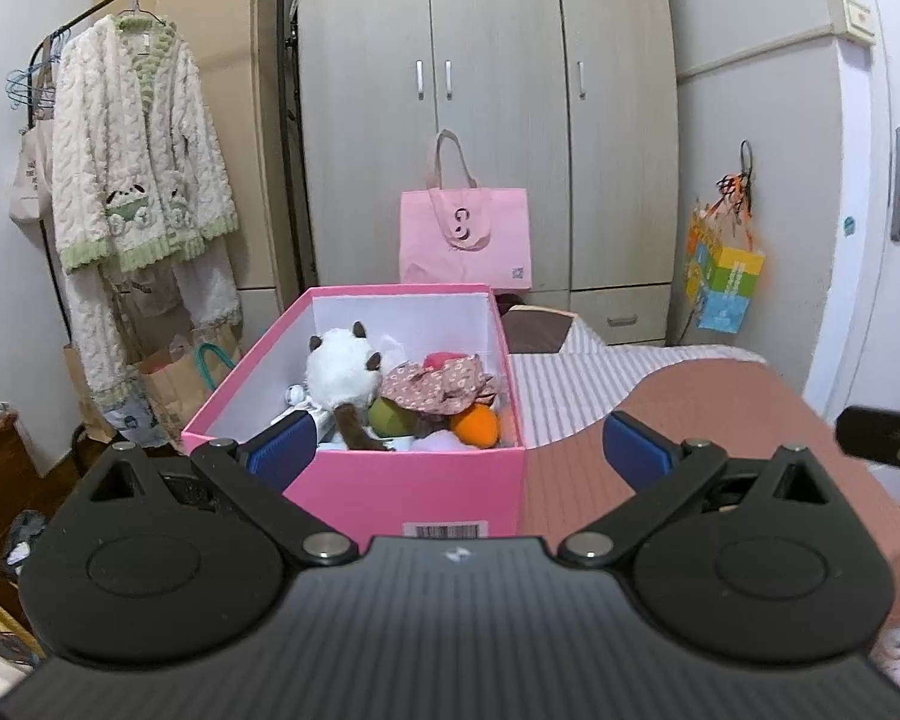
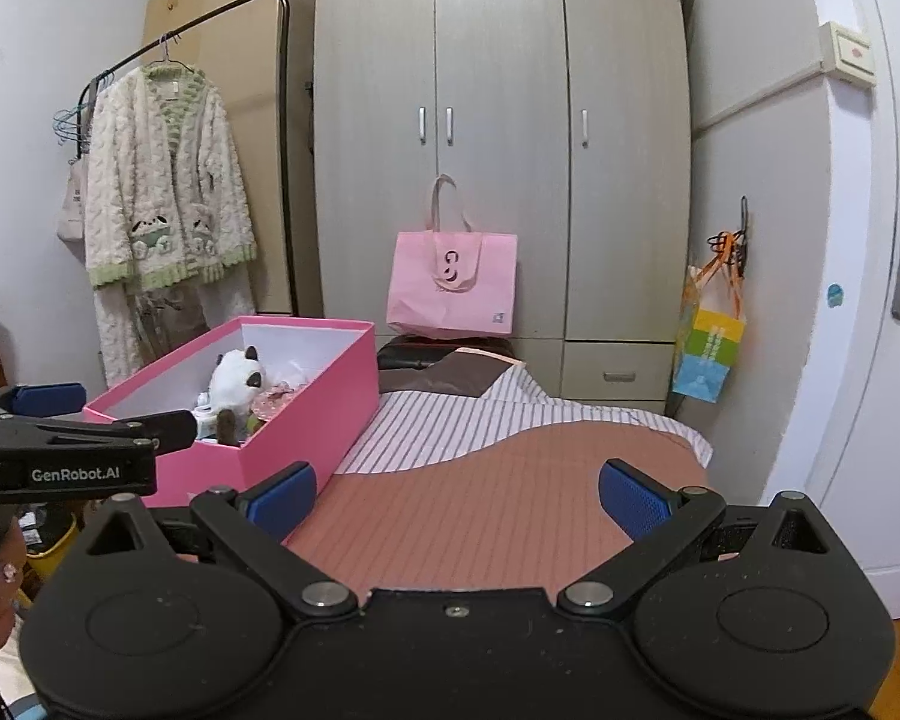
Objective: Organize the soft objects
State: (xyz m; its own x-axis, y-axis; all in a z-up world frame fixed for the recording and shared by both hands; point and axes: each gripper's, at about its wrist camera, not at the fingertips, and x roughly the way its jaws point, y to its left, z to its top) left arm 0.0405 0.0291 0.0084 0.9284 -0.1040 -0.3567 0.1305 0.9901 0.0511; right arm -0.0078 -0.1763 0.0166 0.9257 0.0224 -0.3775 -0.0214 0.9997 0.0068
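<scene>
A pink box point(image 1: 414, 486) stands open on the bed, also in the right wrist view point(image 2: 306, 420). Inside lie a white plush cat point(image 1: 342, 372), a floral cloth piece point(image 1: 438, 384), a green soft ball point(image 1: 390, 417) and an orange soft ball point(image 1: 477, 425). The cat shows in the right wrist view point(image 2: 237, 381). My left gripper point(image 1: 462, 450) is open and empty, hovering just in front of the box's near wall. My right gripper point(image 2: 456, 498) is open and empty over the pink bedsheet point(image 2: 510, 492), right of the box.
A grey wardrobe point(image 1: 492, 90) stands behind, with a pink tote bag point(image 1: 465, 240) hanging on it. A clothes rack with a fluffy robe point(image 1: 138, 180) is at the left. A colourful bag point(image 1: 723, 282) hangs at the right, near a white door point(image 2: 888, 300). A striped sheet point(image 2: 450, 420) lies mid-bed.
</scene>
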